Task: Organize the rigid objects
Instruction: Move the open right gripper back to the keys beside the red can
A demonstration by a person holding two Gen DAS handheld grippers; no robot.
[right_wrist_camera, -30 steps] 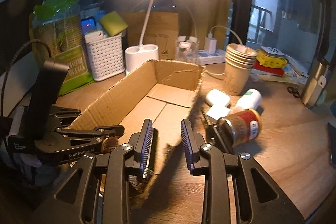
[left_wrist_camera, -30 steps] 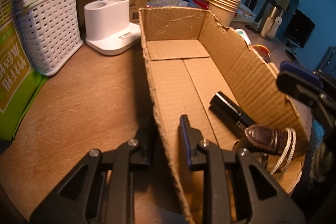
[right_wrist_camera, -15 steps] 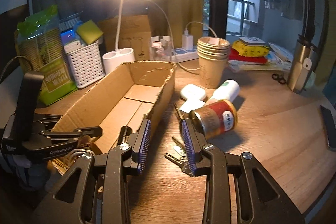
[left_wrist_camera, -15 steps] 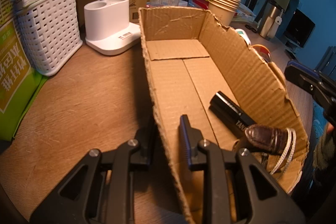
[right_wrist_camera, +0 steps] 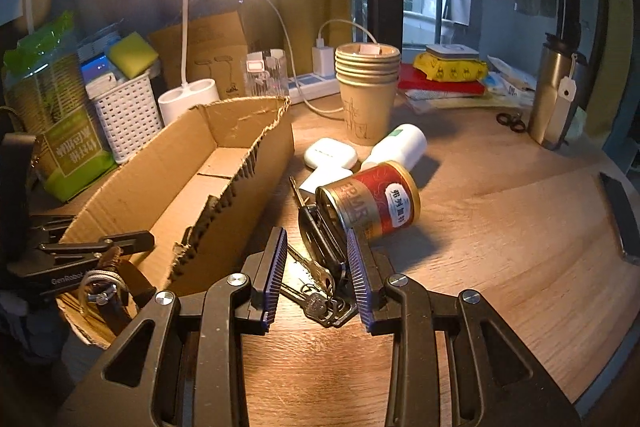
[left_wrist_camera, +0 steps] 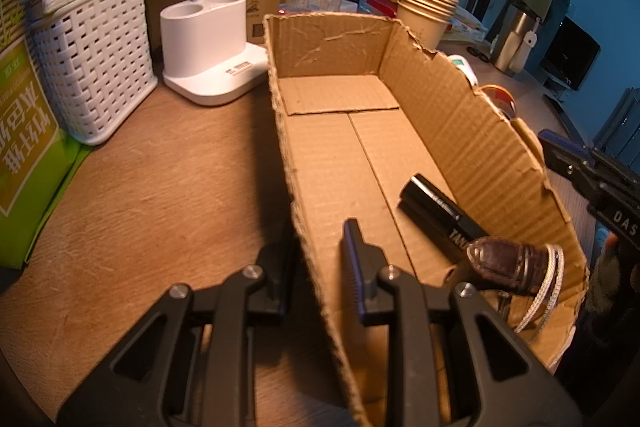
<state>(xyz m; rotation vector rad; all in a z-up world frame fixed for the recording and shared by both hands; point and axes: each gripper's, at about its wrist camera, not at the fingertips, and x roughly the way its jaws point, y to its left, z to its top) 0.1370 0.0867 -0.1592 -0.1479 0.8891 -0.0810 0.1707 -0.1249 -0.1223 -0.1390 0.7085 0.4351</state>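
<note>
While right gripper (right_wrist_camera: 316, 267) fingers spread over keys (right_wrist_camera: 316, 291), red can (right_wrist_camera: 372, 203) beside, cardboard box (right_wrist_camera: 224, 163) left.

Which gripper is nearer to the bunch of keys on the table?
Right. The right gripper is open, with the keys between its fingers. The left gripper straddles the cardboard box wall, across the box from them.

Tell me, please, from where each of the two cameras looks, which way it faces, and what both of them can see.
Left wrist: sits on the left gripper, whose fingers straddle the left wall of the cardboard box; it faces along the box toward the lamp base. Own fingers show.
Right wrist: sits on the right gripper, open above the keys on the table, facing the red can and paper cups. Own fingers show.
Shared: the box, lamp base, white basket, cups, and each other's gripper.
</note>
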